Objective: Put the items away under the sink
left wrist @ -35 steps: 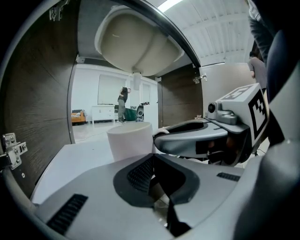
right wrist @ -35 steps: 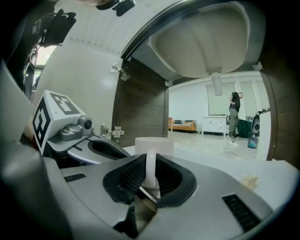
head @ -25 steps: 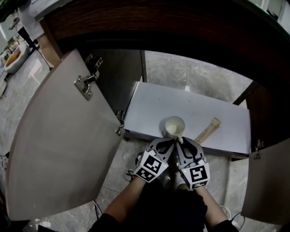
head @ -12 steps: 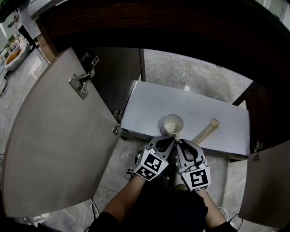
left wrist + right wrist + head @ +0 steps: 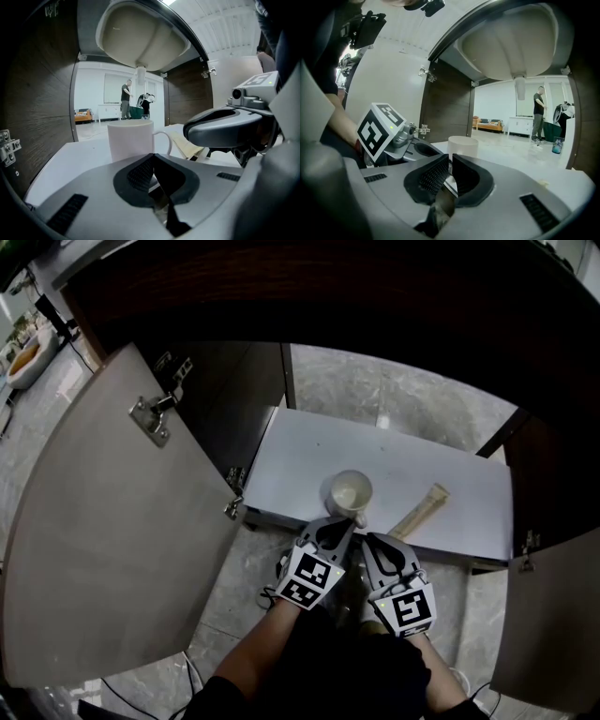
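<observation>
As left gripper (image 5: 153, 157) hovers closed (empty), white mug (image 5: 350, 493) on shelf (image 5: 300, 456).

Smooth white mug (image 5: 350, 493), matt white shelf (image 5: 300, 465), dark wood-grain cabinet wall (image 5: 37, 93), shiny metal hinge (image 5: 150, 418).

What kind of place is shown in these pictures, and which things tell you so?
Probably the cupboard under a sink: the sink basin with its drain hangs overhead, a hinged cabinet door stands open, and a white mug sits on the cupboard floor.
</observation>
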